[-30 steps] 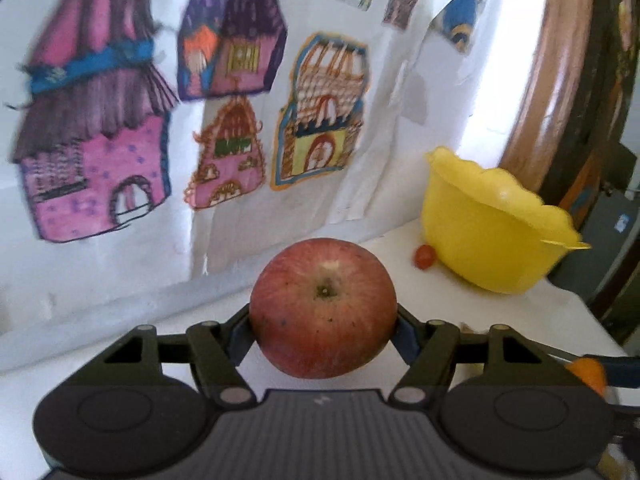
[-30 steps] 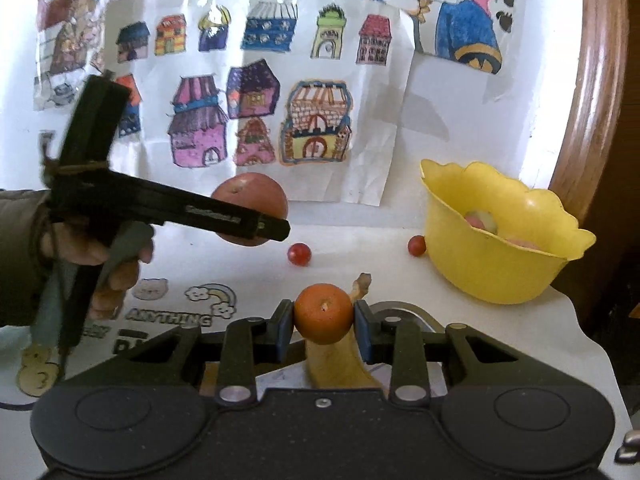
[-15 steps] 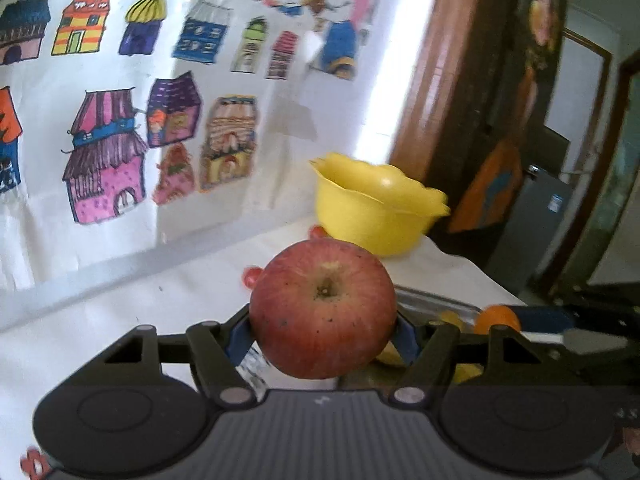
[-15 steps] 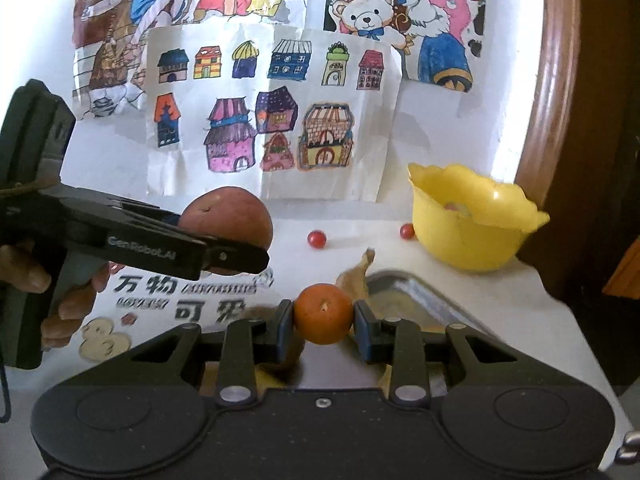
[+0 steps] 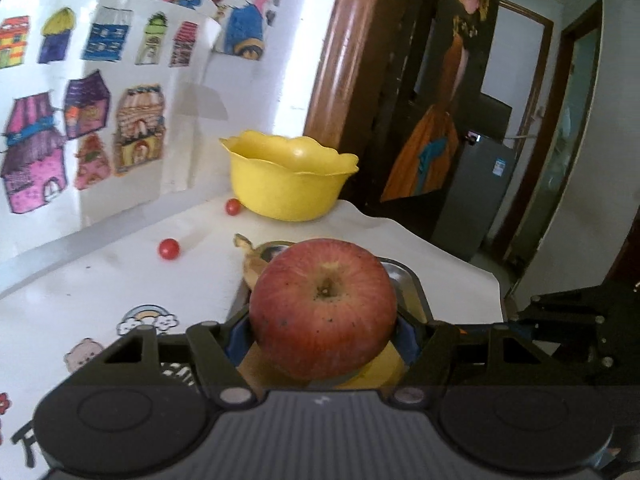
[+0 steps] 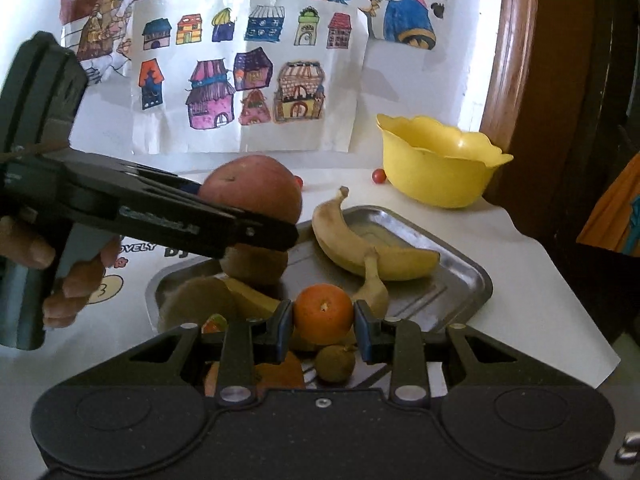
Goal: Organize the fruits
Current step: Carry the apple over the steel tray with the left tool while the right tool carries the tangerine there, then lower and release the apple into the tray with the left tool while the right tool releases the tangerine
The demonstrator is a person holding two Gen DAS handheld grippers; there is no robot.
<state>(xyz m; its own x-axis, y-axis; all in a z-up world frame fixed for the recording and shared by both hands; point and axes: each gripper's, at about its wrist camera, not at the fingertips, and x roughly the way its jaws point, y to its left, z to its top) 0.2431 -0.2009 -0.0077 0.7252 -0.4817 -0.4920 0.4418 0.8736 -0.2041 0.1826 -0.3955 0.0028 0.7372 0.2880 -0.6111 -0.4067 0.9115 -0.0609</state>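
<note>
A round red apple [image 5: 324,304] sits pinched between the blue pads of the left gripper [image 5: 322,334], held in the air above a shallow rectangular steel tray [image 6: 464,276]. The right gripper [image 6: 324,330] clamps a small round orange [image 6: 323,312] over the near end of that tray. In the tray lie a curved yellow banana [image 6: 360,240], brown kiwis [image 6: 256,264] and a small brown round fruit [image 6: 334,362]. The tray rests on a white tabletop [image 6: 532,280] with cartoon stickers along its left part. Beyond it stands a yellow plastic bowl with a scalloped rim [image 6: 436,168], and two small red cherry tomatoes [image 5: 169,249] lie on the bare table near the bowl. Behind, a white wall carries coloured drawings of houses [image 6: 248,92]; to the right are a brown wooden frame [image 5: 340,52] and a dim doorway [image 5: 520,92].
</note>
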